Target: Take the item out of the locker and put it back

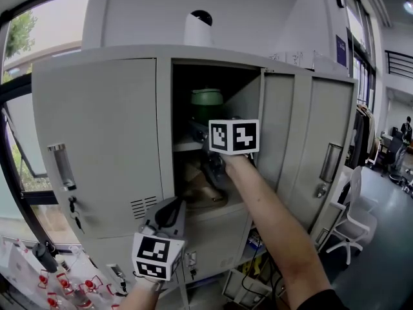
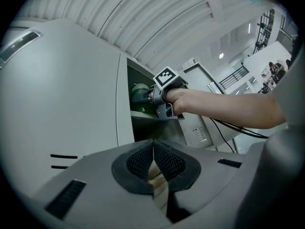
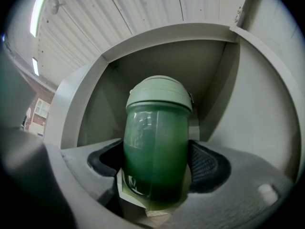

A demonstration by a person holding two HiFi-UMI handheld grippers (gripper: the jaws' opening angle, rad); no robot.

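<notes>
In the head view, we see a grey locker (image 1: 97,141) with its door (image 1: 277,134) swung open. The right gripper (image 1: 208,141) reaches into the top part of the locker, above a shelf (image 1: 187,146). The green bottle (image 1: 206,98) shows just past its fingers, a bit higher up. The left gripper (image 1: 166,213) hangs lower down, outside the locker, well away from the bottle.

In the left gripper view, the fingers (image 2: 138,161) are pressed together with nothing between them. Far ahead of them and higher up, the right gripper (image 2: 159,97) is inside the open locker (image 2: 62,104). The green bottle (image 2: 139,93) is right at its tips.

In the right gripper view, the green bottle (image 3: 157,147) stands upright, deep between the fingers (image 3: 207,163). It has a pale green lid on top. The fingers are spread wide and pinch the bottle, one on each side. The locker (image 3: 267,109) walls are all around the fingers, so the bottle is inside the locker. We cannot tell if the bottle rests on the shelf.
</notes>
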